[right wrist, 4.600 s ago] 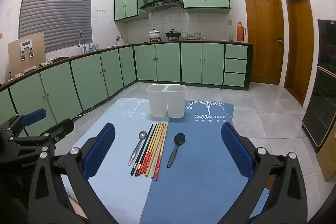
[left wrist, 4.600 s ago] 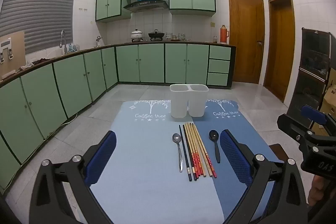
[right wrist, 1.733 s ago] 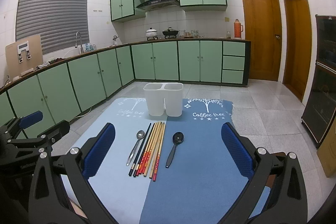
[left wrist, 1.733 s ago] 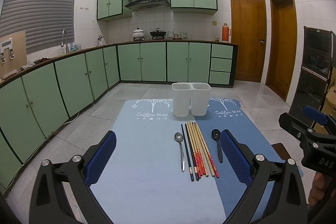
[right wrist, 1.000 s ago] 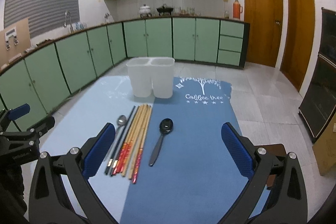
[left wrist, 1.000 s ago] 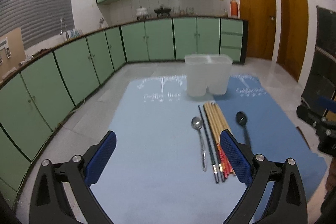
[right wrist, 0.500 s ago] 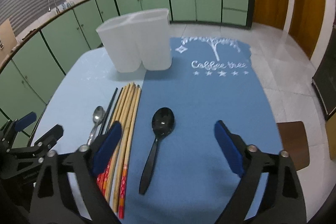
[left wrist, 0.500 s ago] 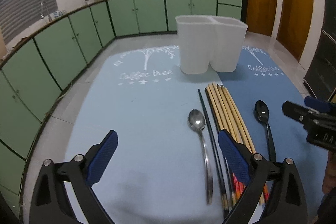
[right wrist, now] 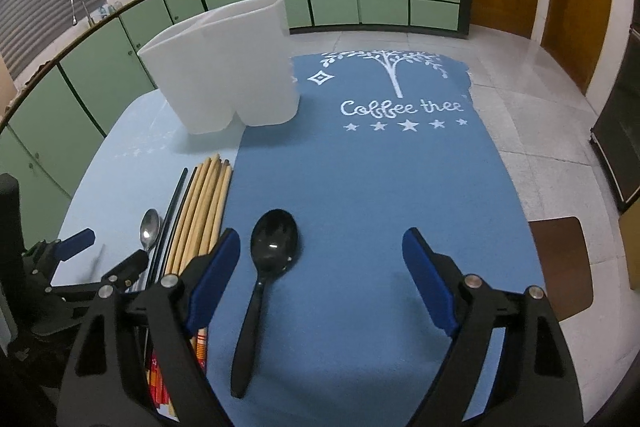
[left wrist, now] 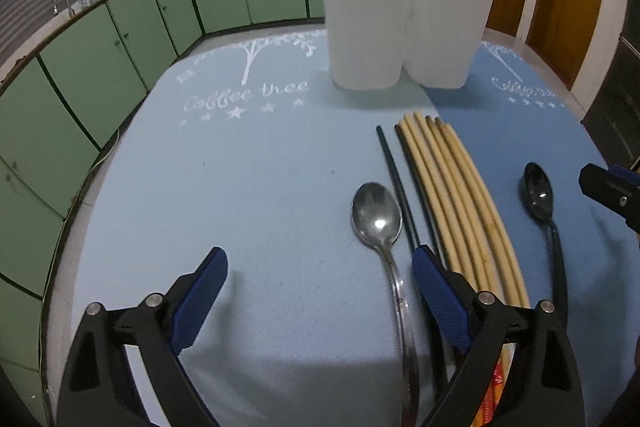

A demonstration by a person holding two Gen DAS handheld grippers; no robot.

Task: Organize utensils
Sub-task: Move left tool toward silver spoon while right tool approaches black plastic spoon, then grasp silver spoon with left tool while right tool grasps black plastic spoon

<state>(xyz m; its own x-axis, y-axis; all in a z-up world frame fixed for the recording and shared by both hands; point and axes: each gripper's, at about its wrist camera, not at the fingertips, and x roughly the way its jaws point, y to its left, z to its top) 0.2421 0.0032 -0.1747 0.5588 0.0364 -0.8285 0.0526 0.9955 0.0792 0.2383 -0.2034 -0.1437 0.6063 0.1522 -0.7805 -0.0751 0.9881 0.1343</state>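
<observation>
Polished steel, the metal spoon (left wrist: 377, 215) lay flat on the pale-blue half of the mat (left wrist: 248, 187), bowl toward the far side and its thin handle running back toward me between the fingers of my left gripper (left wrist: 320, 291). I judged it light, stiff and slick, with little height above the cloth, so the handle just behind the bowl looked the best place to pinch, across its narrow width. My left gripper stood wide apart and held nothing; its jaws had just been closing a little, with only the spoon's handle lying between them, untouched.

Just right of the spoon lay a dark chopstick (left wrist: 394, 179), then the bundle of wooden chopsticks (left wrist: 452, 195), packed side by side; these I took to be light and rigid but apt to roll and scatter if nudged. My right finger sat close over them, which I counted a risk.

Further right, on the darker blue half, the black plastic spoon (right wrist: 272, 247) lay between the fingers of my right gripper (right wrist: 320, 267), nearer the left one. That gripper was also well open and empty. The plastic seemed light and a touch less slippery; its handle offered the grip.

At the far side of the desk stood the white two-compartment holder (right wrist: 224, 67), upright, with nothing visible in it.
</observation>
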